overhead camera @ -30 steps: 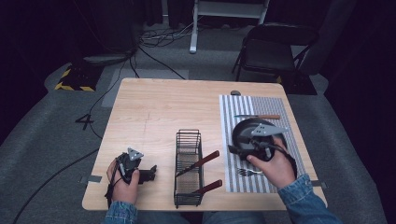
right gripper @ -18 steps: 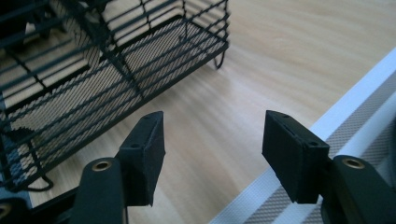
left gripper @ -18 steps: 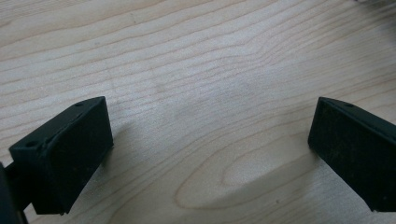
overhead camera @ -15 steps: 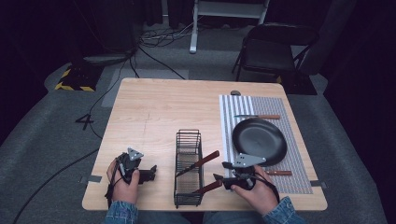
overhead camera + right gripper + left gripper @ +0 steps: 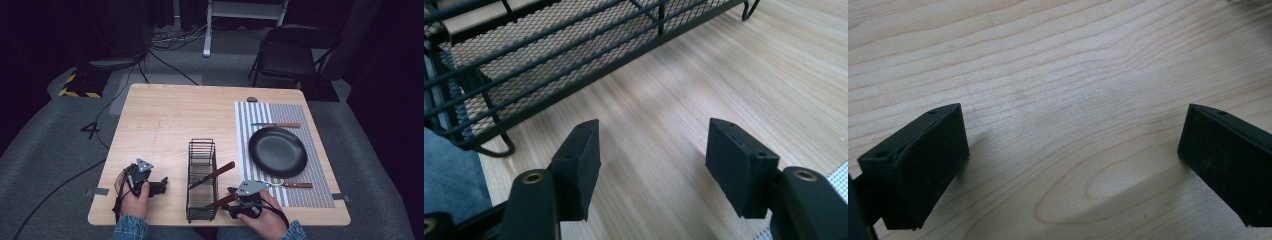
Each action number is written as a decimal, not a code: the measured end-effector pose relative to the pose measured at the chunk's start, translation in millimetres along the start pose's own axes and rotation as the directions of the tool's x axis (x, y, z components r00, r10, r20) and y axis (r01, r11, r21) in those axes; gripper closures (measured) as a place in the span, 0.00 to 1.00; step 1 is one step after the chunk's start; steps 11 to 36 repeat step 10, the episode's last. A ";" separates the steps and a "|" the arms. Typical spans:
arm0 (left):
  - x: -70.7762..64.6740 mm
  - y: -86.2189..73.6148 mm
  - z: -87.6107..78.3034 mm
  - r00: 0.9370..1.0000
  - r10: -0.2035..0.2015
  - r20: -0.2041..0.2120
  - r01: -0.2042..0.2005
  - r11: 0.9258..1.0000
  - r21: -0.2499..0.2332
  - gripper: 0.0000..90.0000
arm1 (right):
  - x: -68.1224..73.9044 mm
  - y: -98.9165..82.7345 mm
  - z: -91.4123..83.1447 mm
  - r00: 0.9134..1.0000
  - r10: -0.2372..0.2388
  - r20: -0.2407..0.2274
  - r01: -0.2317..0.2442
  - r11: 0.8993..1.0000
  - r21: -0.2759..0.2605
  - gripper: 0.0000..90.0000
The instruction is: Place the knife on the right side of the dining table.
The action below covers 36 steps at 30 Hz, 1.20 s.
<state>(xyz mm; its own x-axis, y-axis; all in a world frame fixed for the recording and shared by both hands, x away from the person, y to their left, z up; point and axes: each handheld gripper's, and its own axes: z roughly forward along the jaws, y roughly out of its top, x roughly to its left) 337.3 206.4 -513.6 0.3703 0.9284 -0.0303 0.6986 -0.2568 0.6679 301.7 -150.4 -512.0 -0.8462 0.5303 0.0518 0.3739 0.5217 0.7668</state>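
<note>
**A:** Step in hand?

**B:** Judged: fetching the next piece of cutlery. The right gripper (image 5: 654, 135) sits low on the table (image 5: 175, 110), just beside the wire basket (image 5: 201, 142). Its jaws are wide and nothing is between them. The near utensil (image 5: 222, 201) lies in the basket, with its wooden handle poking out over the rim towards that gripper.

**A:** Left side?

**B:** The left gripper (image 5: 1073, 135) rests on bare wood, jaws wide, empty, well apart from the basket.

**A:** Next move?

**B:** Likely line the jaws across that handle and close on it. The rim wire sits close, so it could snag.

**A:** Counts?

**B:**
- Basket: one, holding two utensils, the second (image 5: 222, 170) farther back. Their heads are hidden.
- Striped mat (image 5: 320, 120): one.
- Black plate (image 5: 277, 151): one.
- Knife (image 5: 275, 124): one, beyond the plate.
- Fork (image 5: 292, 185): one, on the plate's near side.
</note>
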 end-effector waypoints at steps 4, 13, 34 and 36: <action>0.0 -0.1 0.0 1.000 0.000 0.000 0.000 1.000 0.000 0.00 | 6.3 0.4 2.0 0.998 -0.060 0.035 0.060 0.998 0.014 0.41; 0.0 -0.1 0.0 1.000 0.000 0.000 0.000 1.000 -0.001 0.00 | 6.1 0.5 2.0 0.998 -0.059 0.036 0.059 0.998 0.015 0.41; 0.0 -0.1 0.0 1.000 0.000 0.000 0.000 1.000 -0.001 0.00 | 6.1 0.5 2.0 0.998 -0.059 0.036 0.059 0.998 0.015 0.41; 0.0 -0.1 0.0 1.000 0.000 0.000 0.000 1.000 -0.001 0.00 | 6.1 0.5 2.0 0.998 -0.059 0.036 0.059 0.998 0.015 0.41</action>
